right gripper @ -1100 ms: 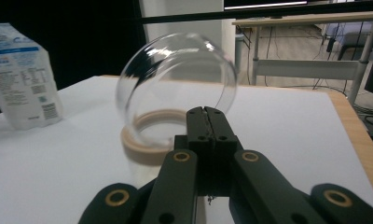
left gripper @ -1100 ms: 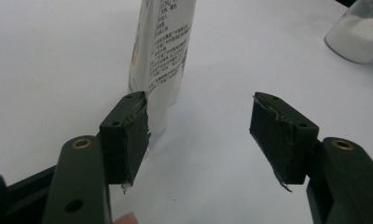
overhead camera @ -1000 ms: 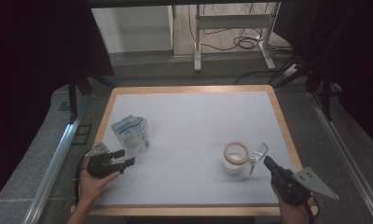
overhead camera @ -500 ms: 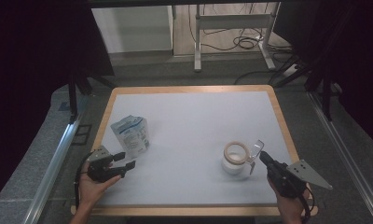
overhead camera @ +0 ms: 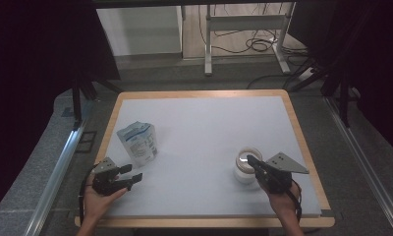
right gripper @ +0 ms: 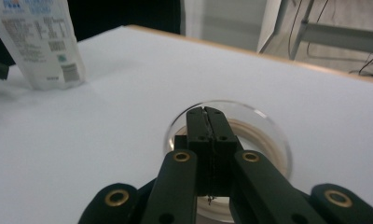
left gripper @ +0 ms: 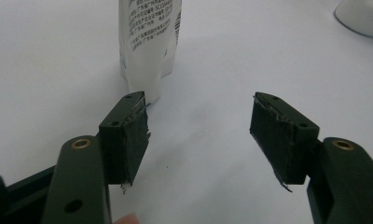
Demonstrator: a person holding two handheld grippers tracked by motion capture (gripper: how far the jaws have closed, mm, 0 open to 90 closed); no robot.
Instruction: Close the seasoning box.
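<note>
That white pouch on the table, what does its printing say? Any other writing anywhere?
Pouch: blue and black printing with a barcode-like block, too small and blurred to read in any view.
Clear round container: no writing seen.
Grippers: no labels seen.

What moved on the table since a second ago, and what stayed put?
The right tool slid left and forward, so its shut tips are now over the rim of the little round container. The left tool drifted slightly lower toward the table's near edge and is open, holding nothing. The white pouch and the container stayed where they were on the white table.
</note>
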